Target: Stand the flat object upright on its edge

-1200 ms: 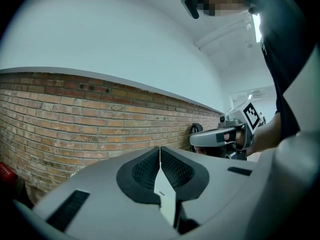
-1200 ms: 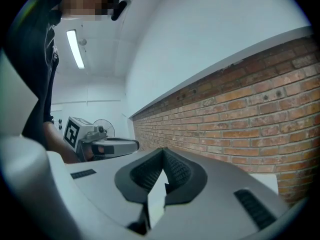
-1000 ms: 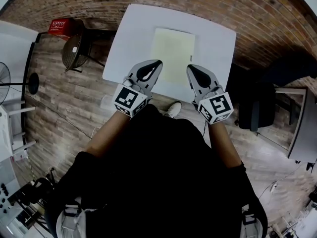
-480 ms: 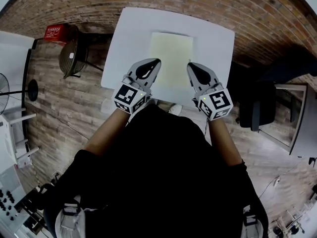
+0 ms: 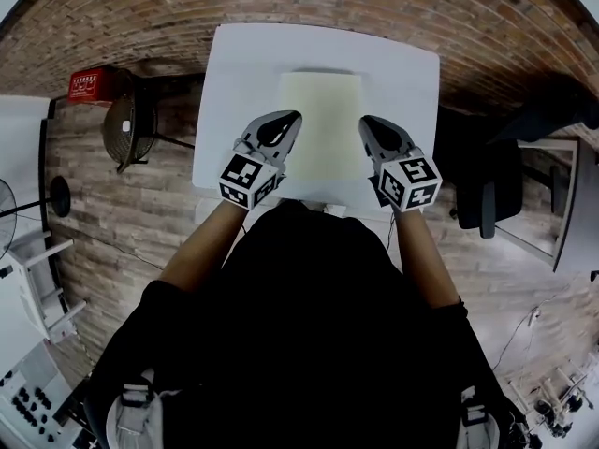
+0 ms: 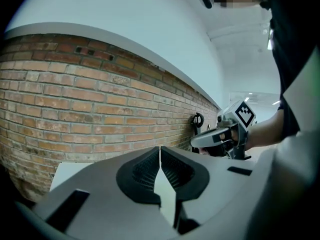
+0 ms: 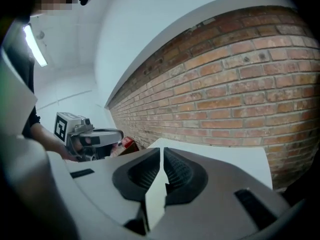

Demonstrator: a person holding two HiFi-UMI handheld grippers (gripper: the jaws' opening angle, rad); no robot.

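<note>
A pale yellow-green flat sheet (image 5: 321, 120) lies flat in the middle of a white table (image 5: 239, 73). My left gripper (image 5: 289, 118) hovers at the sheet's left edge, jaws shut on nothing. My right gripper (image 5: 366, 123) hovers at the sheet's right edge; its jaws are opening by a thin slit, with nothing between them. In the left gripper view the shut jaws (image 6: 160, 150) point at the brick wall, with the right gripper (image 6: 220, 136) off to the side. The right gripper view shows its own jaws (image 7: 161, 153) and the left gripper (image 7: 90, 136) across from it.
A brick wall (image 5: 309, 3) stands right behind the table. A red box (image 5: 89, 84) and a wire stool (image 5: 124, 124) stand on the floor to the left. A black office chair (image 5: 487, 195) is to the right. The person's dark torso fills the lower head view.
Both grippers have come forward over the table's near edge and now flank the sheet's near end. The table sits more centred in view.
</note>
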